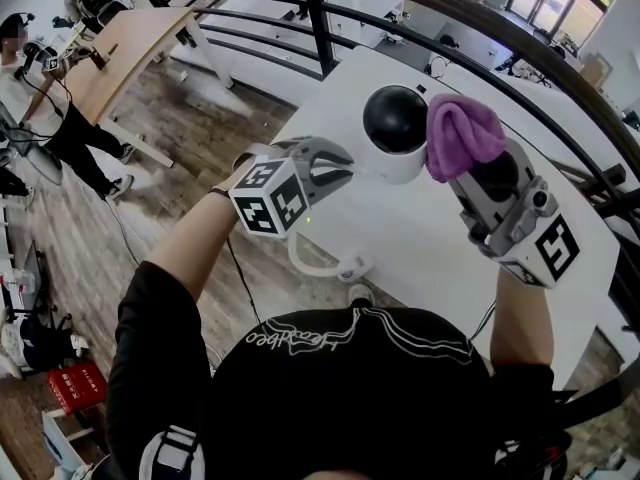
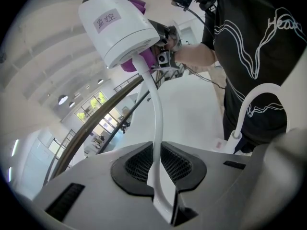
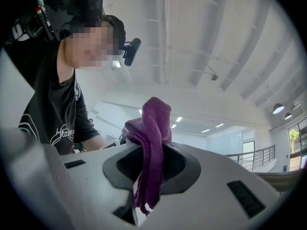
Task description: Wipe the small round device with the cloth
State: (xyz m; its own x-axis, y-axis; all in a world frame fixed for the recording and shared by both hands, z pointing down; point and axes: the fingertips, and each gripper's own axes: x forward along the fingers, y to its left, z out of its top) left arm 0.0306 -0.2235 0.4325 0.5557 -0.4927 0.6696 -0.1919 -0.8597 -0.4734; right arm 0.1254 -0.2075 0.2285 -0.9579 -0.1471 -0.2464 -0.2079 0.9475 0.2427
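The left claw (image 1: 335, 163) (image 2: 158, 166) is nearly closed, its jaws pinching the thin white cable (image 2: 157, 114) that runs up into the device (image 2: 117, 25). Nothing else is in its grip. The right claw (image 1: 470, 173) (image 3: 148, 166) is clamped on the purple cloth (image 3: 153, 128), which bunches up above the jaws and hangs in a tail below them.

The device (image 1: 395, 128), a white body with a black dome on top, sits between the two claws over the white table (image 1: 430, 258). Its flat base, bearing a small label (image 2: 106, 18), is turned toward the left claw. The cloth (image 1: 460, 133) presses against the device's right side, and in the left gripper view it shows behind the body (image 2: 127, 63). From the left claw the cable (image 1: 300, 258) loops down across the table to a plug (image 1: 352, 268) near the person's chest.
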